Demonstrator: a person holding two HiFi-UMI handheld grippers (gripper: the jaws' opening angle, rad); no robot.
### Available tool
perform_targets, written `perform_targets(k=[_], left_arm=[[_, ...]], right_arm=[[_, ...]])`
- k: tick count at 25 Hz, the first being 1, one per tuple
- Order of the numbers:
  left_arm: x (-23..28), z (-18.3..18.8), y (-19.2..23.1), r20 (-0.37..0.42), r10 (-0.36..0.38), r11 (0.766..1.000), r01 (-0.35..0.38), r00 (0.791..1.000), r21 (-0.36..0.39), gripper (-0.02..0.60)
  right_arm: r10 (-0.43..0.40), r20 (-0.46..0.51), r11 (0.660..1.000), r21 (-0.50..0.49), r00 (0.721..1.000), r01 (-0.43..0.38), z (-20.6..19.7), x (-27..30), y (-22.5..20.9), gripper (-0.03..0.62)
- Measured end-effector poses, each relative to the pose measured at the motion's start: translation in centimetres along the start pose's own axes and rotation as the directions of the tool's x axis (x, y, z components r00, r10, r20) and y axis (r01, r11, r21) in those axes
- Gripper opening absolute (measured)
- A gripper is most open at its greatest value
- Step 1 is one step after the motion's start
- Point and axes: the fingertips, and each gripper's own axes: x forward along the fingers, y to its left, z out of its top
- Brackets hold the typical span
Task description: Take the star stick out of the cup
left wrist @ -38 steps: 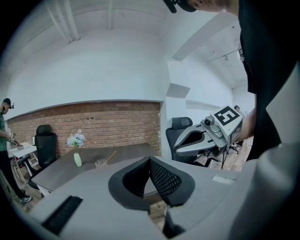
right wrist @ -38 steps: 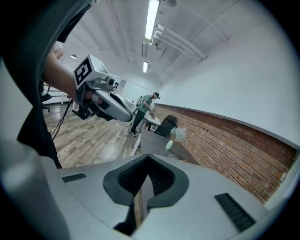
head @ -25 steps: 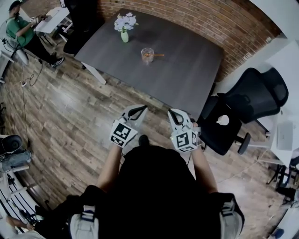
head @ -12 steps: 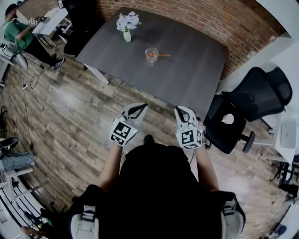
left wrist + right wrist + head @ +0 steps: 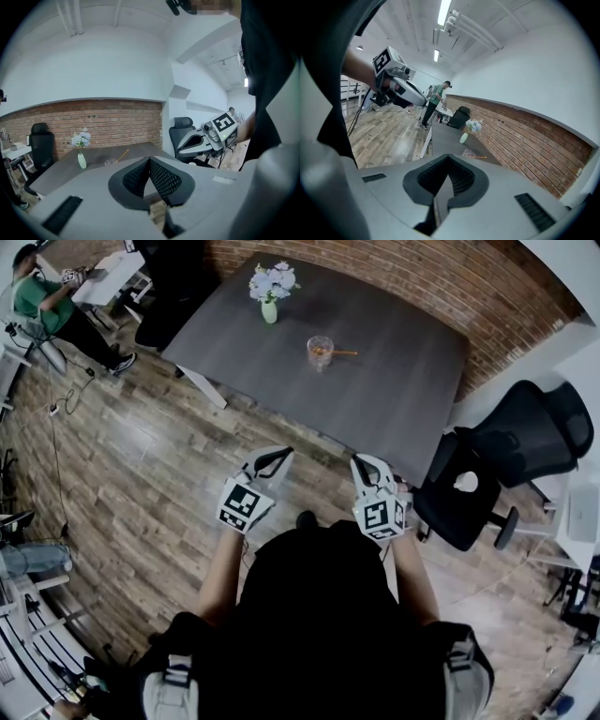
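Note:
A clear cup (image 5: 321, 352) stands on the dark grey table (image 5: 394, 399), far ahead of me. An orange stick (image 5: 343, 353) leans out of it to the right; its star end is too small to make out. Both grippers hang over the wooden floor, short of the table's near edge. My left gripper (image 5: 284, 452) and right gripper (image 5: 357, 461) are shut, with nothing between their fingers. In the left gripper view the cup (image 5: 110, 162) and stick (image 5: 123, 155) show beyond the jaws (image 5: 150, 160). The right gripper view has the cup (image 5: 468, 153) past its jaws (image 5: 448, 157).
A green vase of pale flowers (image 5: 270, 307) stands on the table's far left. Black office chairs (image 5: 511, 451) sit to the right of the table. A person in green (image 5: 47, 301) works at a white desk at the far left. Brick wall (image 5: 450, 287) runs behind the table.
The table and cup have drifted right in the head view. Both grippers stay shut in front of my body, the right one having shifted slightly right.

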Motion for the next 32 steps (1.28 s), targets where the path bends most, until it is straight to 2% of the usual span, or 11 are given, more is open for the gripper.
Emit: perform_targets(k=[7, 11, 18, 25, 32], left_arm=[[-0.2, -0.3, -0.1, 0.003, -0.010, 1.000, 0.010, 1.000, -0.005, 0.002], [-0.2, -1.0, -0.4, -0.014, -0.022, 1.000, 0.022, 1.000, -0.022, 0.002], [0.0, -1.4, 1.7, -0.023, 0.012, 0.999, -0.013, 1.000, -0.032, 0.002], [2.7, -0.1, 4.1, -0.025, 0.009, 1.000, -0.010, 1.000, -0.029, 0.002], [5.6, 0.1, 6.0, -0.038, 0.013, 0.999, -0.015, 0.999, -0.045, 0.002]], right_arm=[[0.010, -0.011, 1.000, -0.017, 1.000, -0.010, 0.0, -0.1, 0.7, 0.000], [0.013, -0.034, 1.000, 0.011, 0.999, -0.012, -1.1, 0.2, 0.6, 0.000], [0.029, -0.039, 1.000, -0.005, 0.999, -0.030, -1.1, 2.1, -0.5, 0.000], [0.038, -0.021, 0.999, -0.018, 0.999, -0.039, 0.2, 5.3, -3.5, 0.000], [0.046, -0.018, 0.999, -0.018, 0.999, -0.046, -0.2, 8.0, -6.7, 0.000]])
